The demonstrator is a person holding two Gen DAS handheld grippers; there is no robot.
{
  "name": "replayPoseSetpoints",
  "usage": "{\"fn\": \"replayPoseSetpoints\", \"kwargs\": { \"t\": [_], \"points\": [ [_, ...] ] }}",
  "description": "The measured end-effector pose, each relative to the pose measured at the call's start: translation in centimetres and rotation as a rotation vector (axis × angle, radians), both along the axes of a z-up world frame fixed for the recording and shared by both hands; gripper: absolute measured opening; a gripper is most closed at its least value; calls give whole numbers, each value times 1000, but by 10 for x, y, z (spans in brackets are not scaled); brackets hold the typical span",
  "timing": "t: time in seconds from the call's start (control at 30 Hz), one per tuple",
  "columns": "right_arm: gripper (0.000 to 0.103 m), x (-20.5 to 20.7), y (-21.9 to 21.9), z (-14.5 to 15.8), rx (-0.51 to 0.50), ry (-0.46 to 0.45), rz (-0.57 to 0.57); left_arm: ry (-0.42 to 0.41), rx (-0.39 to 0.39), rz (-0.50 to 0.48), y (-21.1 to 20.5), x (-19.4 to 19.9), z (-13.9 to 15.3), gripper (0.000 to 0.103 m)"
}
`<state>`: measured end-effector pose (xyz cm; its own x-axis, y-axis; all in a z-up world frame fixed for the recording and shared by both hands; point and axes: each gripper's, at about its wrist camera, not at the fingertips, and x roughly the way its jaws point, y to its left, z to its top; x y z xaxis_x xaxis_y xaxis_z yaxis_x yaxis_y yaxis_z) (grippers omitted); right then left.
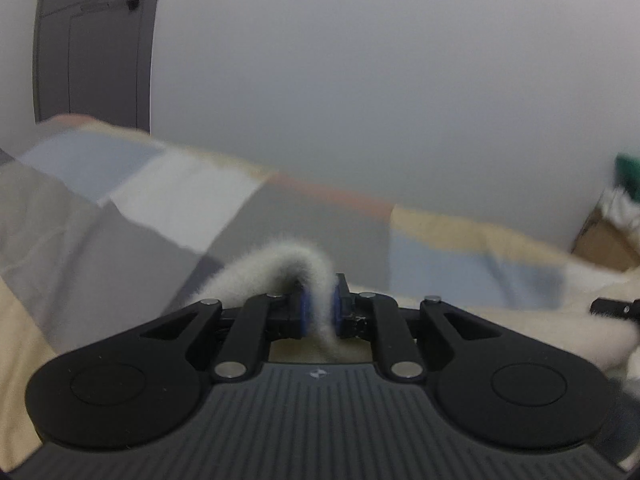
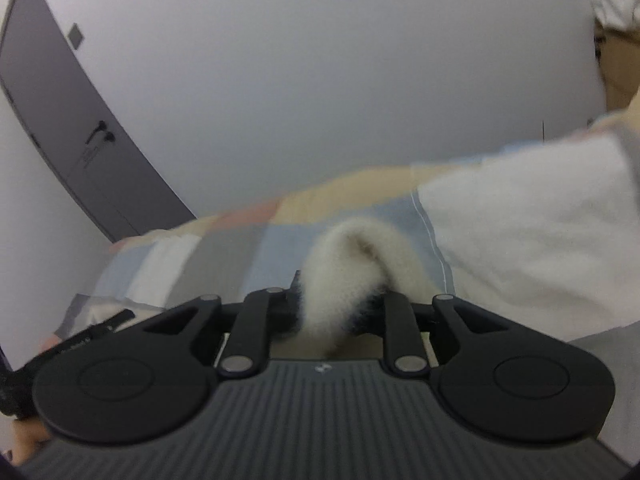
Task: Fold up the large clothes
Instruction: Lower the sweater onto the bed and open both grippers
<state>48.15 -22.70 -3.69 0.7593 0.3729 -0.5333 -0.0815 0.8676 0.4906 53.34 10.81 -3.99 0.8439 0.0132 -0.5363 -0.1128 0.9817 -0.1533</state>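
Fleece garment, cream and deep-piled, pinched between the blue pads of the left hand-held gripper, arching up and over to the left. Same fuzzy fabric clamped in the right hand-held gripper, curling to the right. Both edges right at the fingertips, neither hand nearer. Beneath and ahead, bed under a smooth patchwork cover of grey, blue, white and tan blocks, plain wall beyond. Likely lowering the held edge onto the bed.
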Motion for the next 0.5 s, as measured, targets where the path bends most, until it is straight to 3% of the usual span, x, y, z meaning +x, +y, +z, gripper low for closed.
{"fn": "replayPoseSetpoints", "kwargs": {
  "t": [0.1, 0.23, 0.27, 0.3, 0.33, 0.37, 0.4, 0.5],
  "points": [
    [30, 10, -1, -28, 0, 9, -10, 29, -12, 5, 5, 11, -20, 17],
    [39, 12, 7, -29, 3, -2, -11, 17, -22, -17, 10, 8, -20, 18],
    [47, 9, 7, -29, 7, -3, -5, 18, -22, -22, 10, 6, -17, 22],
    [60, 15, 9, -32, 13, 0, 5, 19, -23, -29, 8, 1, -13, 31],
    [67, 17, 9, -32, 18, 3, 18, 23, -22, -40, 8, -3, -7, 38],
    [76, 15, 11, -31, 16, 8, 32, 29, -22, -51, 7, -9, -2, 52],
    [80, 8, 11, -27, 15, 8, 38, 32, -21, -60, 7, -17, 3, 59],
    [80, -19, 16, -16, 36, -18, 39, 7, 18, -111, 0, -56, 24, 59]
  ]
}}
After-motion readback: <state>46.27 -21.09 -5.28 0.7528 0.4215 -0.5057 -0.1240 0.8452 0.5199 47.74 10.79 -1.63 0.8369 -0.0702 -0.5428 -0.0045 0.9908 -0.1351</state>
